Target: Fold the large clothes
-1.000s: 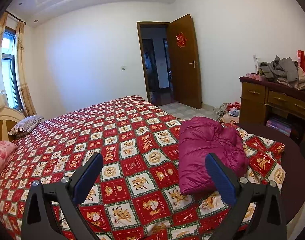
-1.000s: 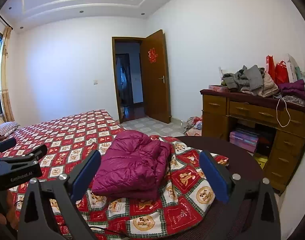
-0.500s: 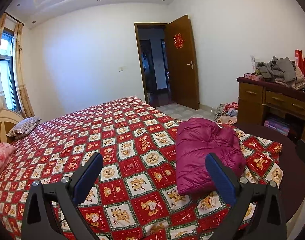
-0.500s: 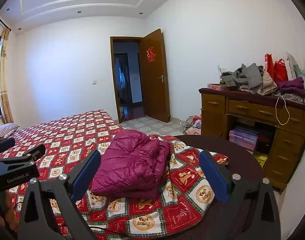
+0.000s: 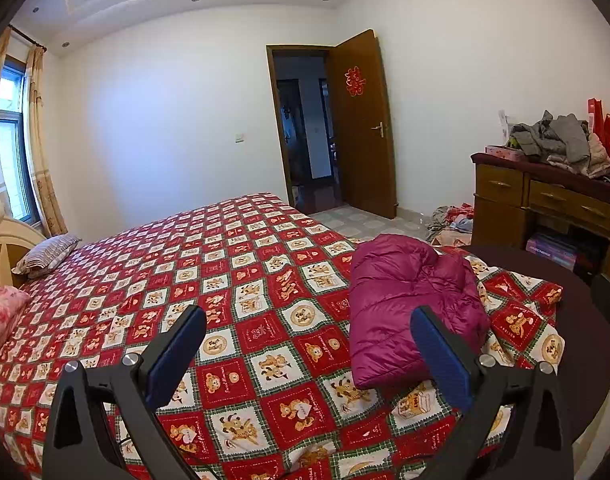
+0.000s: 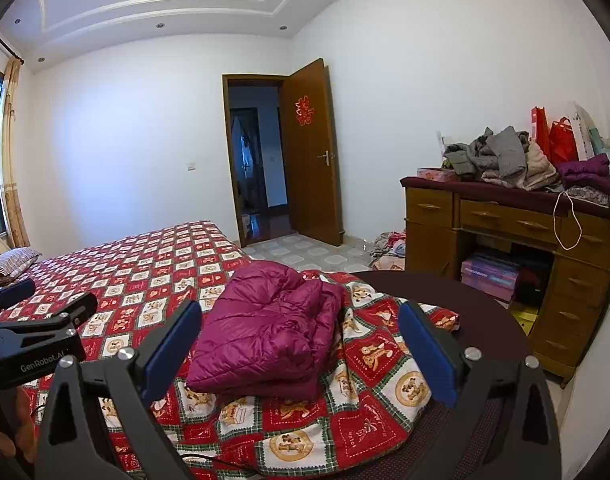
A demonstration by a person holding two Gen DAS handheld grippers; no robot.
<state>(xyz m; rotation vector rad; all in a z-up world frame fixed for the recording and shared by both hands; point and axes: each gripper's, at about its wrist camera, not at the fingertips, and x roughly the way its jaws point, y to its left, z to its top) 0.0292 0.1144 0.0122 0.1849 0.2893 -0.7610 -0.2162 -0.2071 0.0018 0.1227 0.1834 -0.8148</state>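
Observation:
A magenta puffer jacket (image 5: pixel 409 304) lies folded in a compact bundle on the red bear-patterned bedspread (image 5: pixel 225 280), near the bed's right corner. It also shows in the right wrist view (image 6: pixel 265 328). My left gripper (image 5: pixel 309 356) is open and empty, held above the bedspread with the jacket just beyond its right finger. My right gripper (image 6: pixel 301 352) is open and empty, with the jacket lying ahead between its fingers. The left gripper's body (image 6: pixel 33 340) shows at the left of the right wrist view.
A dark round table (image 6: pixel 489 320) stands by the bed corner under the bedspread's edge. A wooden dresser (image 6: pixel 505 240) piled with clothes (image 6: pixel 501 156) and bags stands at the right. A pillow (image 5: pixel 45 254) lies at the headboard. Clothes lie on the floor near the open door (image 5: pixel 365 128).
Both grippers have drifted slightly back and up from the jacket, staying open. The jacket has not moved.

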